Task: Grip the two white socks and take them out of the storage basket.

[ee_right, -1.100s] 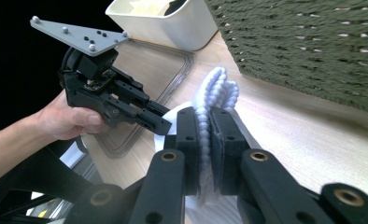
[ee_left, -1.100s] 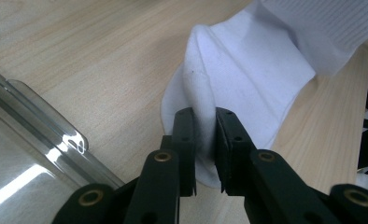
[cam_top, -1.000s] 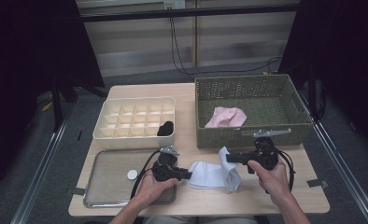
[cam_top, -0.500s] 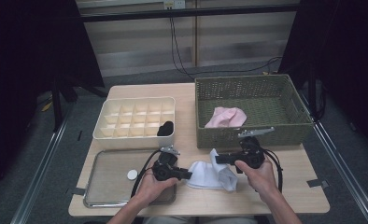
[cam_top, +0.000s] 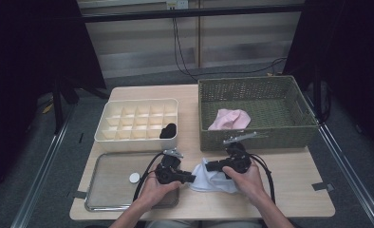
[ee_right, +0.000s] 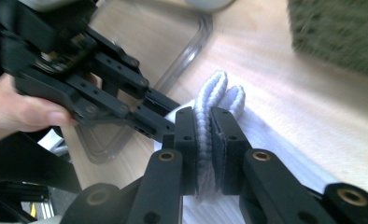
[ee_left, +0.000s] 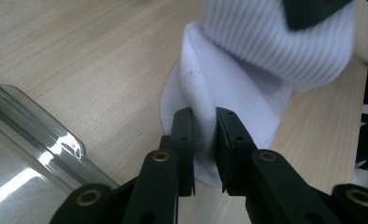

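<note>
A white sock (cam_top: 210, 180) lies on the wooden table between my two grippers. My left gripper (cam_top: 191, 178) is shut on a fold of its smooth end (ee_left: 229, 93), low at the table top, with the jaws (ee_left: 204, 114) pinching the cloth. My right gripper (cam_top: 209, 166) is shut on the ribbed cuff (ee_right: 211, 93), which stands doubled between its pads (ee_right: 204, 116). The two grippers point at each other, close together. In the right gripper view the left gripper (ee_right: 88, 74) and its hand sit just beyond the cuff.
A green wicker basket (cam_top: 256, 137) with a pink cloth (cam_top: 230, 118) stands behind the right hand. A cream compartment box (cam_top: 137, 137) holds a black item (cam_top: 168, 130). A metal tray (cam_top: 104, 192) with a small white disc (cam_top: 134, 177) lies at the left.
My right gripper has moved left and down toward the left gripper, carrying the cuff over and bunching the sock. The left gripper has stayed put.
</note>
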A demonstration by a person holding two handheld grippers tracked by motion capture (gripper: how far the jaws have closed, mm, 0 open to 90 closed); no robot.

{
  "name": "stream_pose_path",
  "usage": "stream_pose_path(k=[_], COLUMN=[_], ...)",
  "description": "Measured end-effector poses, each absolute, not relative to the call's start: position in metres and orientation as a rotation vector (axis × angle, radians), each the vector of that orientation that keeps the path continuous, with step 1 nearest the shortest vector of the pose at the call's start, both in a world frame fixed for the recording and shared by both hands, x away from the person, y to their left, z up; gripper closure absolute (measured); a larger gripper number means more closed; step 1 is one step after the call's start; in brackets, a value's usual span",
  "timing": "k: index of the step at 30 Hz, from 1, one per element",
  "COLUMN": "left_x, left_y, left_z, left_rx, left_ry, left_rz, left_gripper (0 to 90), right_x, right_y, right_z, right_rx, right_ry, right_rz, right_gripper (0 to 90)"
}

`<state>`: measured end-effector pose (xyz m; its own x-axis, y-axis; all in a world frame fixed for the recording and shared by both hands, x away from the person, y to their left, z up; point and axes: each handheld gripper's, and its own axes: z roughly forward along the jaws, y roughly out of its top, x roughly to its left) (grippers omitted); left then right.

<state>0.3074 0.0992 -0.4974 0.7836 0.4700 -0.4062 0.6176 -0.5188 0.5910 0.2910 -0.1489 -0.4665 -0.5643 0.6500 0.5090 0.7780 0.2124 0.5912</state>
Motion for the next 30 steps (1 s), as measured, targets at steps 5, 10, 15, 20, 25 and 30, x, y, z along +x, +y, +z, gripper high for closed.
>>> stream_pose_path(k=[5,10,15,20,25,30], left_x=[0.307,0.307,0.305,0.306,0.308,0.311], left_y=[0.099,0.1,0.101,0.105,0.11,0.118], left_z=[-0.498,-0.497,-0.496,-0.495,-0.491,-0.485], left_rx=[2.208,2.203,2.206,2.207,2.196,2.16], left_ry=[0.806,0.797,0.802,0.808,0.818,0.826], left_rz=[-0.255,-0.263,-0.257,-0.252,-0.242,-0.23], left_gripper=[77.7,73.7,70.0,69.9,69.9,69.5], right_x=[0.292,0.291,0.288,0.286,0.287,0.288], right_y=[-0.141,-0.14,-0.142,-0.143,-0.139,-0.135], right_z=[-0.475,-0.475,-0.471,-0.468,-0.471,-0.475], right_rx=[-1.374,-1.361,-1.354,-1.334,-1.328,-1.332], right_ry=[-2.327,-2.315,-2.305,-2.307,-2.316,-2.319], right_rz=[-1.252,-1.25,-1.274,-1.294,-1.266,-1.251], right_gripper=[78.3,67.4,62.8,62.9,60.5,57.3])
